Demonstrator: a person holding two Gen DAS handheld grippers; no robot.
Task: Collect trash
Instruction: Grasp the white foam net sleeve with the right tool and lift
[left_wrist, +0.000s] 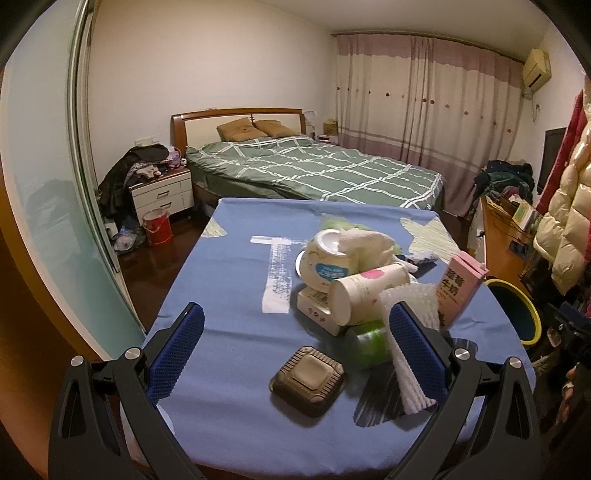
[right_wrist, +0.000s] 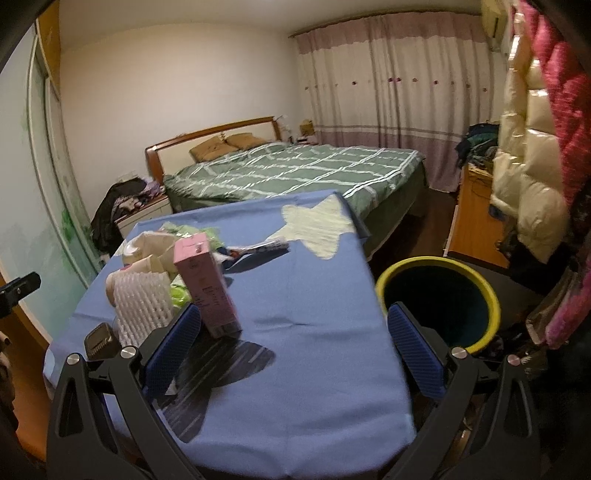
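On the blue tablecloth (left_wrist: 221, 295), the trash is sitting in a loose heap — a pink milk carton (right_wrist: 207, 288) standing upright, a tipped paper cup (left_wrist: 365, 295), a brown plastic tray (left_wrist: 308, 380) — while the left gripper (left_wrist: 295, 354) and right gripper (right_wrist: 291, 354) are both hovering spread wide, holding nothing. All of it is looking light and crushable, so the carton's flat sides are offering the surest hold. Beside the table's right edge a yellow-rimmed bin (right_wrist: 439, 262) is waiting, with a green-quilted bed (right_wrist: 295, 170) beyond.

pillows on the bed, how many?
2. Both brown pillows lie side by side at the wooden headboard of the bed: one nearer the wardrobe side, one nearer the curtain. None seems hidden.
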